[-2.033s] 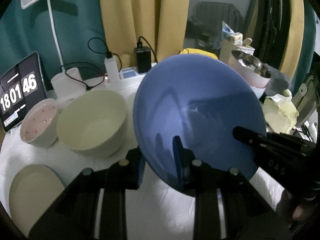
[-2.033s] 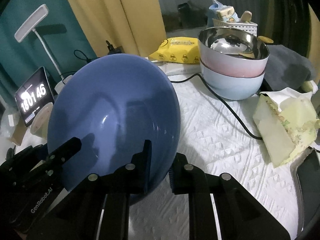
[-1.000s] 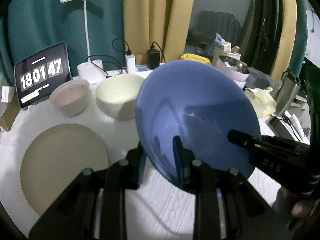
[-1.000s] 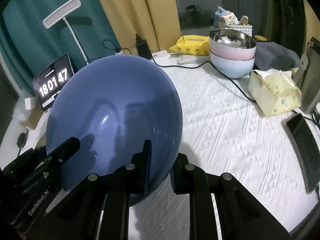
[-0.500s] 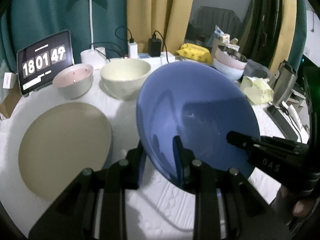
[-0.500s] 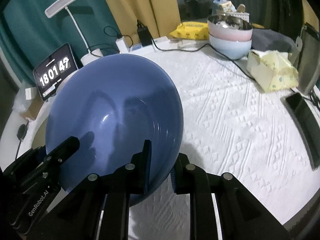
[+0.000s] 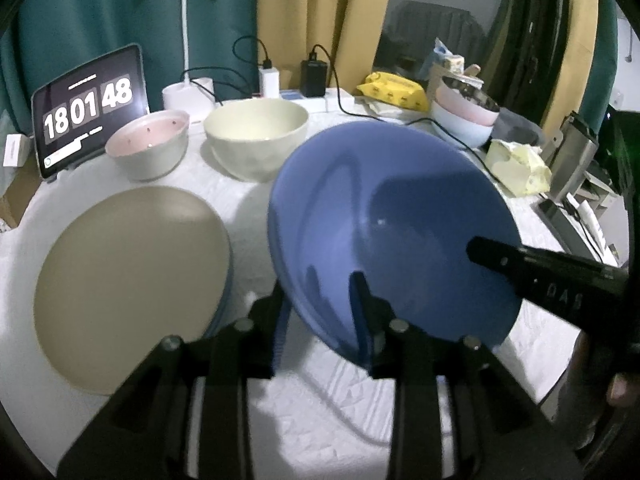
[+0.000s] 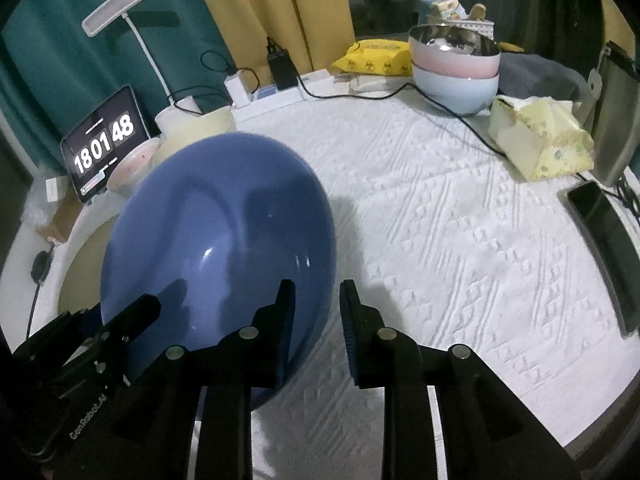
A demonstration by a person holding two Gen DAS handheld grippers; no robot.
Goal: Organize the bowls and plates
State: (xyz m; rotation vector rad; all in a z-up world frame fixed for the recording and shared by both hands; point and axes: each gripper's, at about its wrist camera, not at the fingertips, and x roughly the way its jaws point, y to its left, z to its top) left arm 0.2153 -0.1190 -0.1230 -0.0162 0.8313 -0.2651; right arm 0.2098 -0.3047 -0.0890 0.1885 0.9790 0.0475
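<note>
Left to right. Tablet clock (image 7: 90, 106) at far left, propped at the back of the worktop (image 8: 460, 240). In front of it the beige plate (image 7: 128, 276) lies flat, what looks like a blue plate edge under it. Behind it a pink bowl (image 7: 150, 142) and a cream bowl (image 7: 256, 138) stand side by side, near but apart.

Centre: the blue bowl (image 7: 392, 232) is tilted, its near rim low over the white cloth, just beside the beige plate. Left gripper (image 7: 320, 300) straddles the near rim, one finger outside, one inside; its fingers are easing apart, the rim between them, the pads no longer clearly pressing. Right gripper (image 8: 316, 300) has its fingers spreading too: left finger inside the bowl, right finger (image 8: 352, 320) clear of the wall with a visible gap.

Far right back: pink-and-blue bowl stack (image 8: 456, 64), a cable (image 8: 460, 120) running by it, tissue box (image 8: 540, 144).

Risks, my read: both grips loosening while the bowl is tilted, so it could drop, rock or slide on the cloth, maybe knock the beige plate's edge. A finger inside the rim could catch on pullout and drag the bowl.
</note>
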